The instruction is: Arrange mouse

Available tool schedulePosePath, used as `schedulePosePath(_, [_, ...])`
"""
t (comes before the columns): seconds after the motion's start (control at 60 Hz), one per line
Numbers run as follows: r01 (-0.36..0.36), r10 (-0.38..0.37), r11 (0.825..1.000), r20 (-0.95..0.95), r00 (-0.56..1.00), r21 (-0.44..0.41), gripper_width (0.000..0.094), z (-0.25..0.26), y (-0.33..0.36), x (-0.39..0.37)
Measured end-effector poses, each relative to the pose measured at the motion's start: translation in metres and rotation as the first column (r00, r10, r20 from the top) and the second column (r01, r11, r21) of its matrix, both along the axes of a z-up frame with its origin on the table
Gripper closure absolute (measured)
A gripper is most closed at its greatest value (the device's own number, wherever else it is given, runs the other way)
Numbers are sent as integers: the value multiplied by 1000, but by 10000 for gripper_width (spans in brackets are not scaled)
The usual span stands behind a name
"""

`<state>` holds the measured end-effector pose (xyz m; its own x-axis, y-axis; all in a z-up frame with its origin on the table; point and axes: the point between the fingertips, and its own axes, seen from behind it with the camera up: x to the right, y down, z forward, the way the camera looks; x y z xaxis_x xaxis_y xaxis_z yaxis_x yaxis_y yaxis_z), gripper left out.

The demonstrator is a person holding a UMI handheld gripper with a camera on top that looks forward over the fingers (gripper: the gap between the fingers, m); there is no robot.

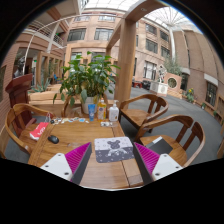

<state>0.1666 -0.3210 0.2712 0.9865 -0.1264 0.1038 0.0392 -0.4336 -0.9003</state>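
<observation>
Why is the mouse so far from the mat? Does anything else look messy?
The mouse lies on the wooden table, well apart from the mouse mat that sits between the open tongs. Small things lie scattered near the plant. Nothing looks spilled or broken.

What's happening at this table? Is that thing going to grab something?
A person holds a gripper over a wooden table, and it has nothing in it. Its fingers are open. A mouse pad lies on the table between them. The mouse sits further off, beyond the fingers, near a red thing. A plant and some bottles stand at the far end, with chairs around. The mouse has not been touched yet.
</observation>
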Motion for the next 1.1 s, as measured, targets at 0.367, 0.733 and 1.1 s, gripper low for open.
schedulePosePath(0.367, [-42,37,979,-28,999,-201,85,-147,6,-40])
schedulePosePath(0.733, [-354,338,905,-108,935,-234,81,-240,109,-250])
schedulePosePath(1.1, [-388,393,892,-24,919,-232,79,-271,242,-334])
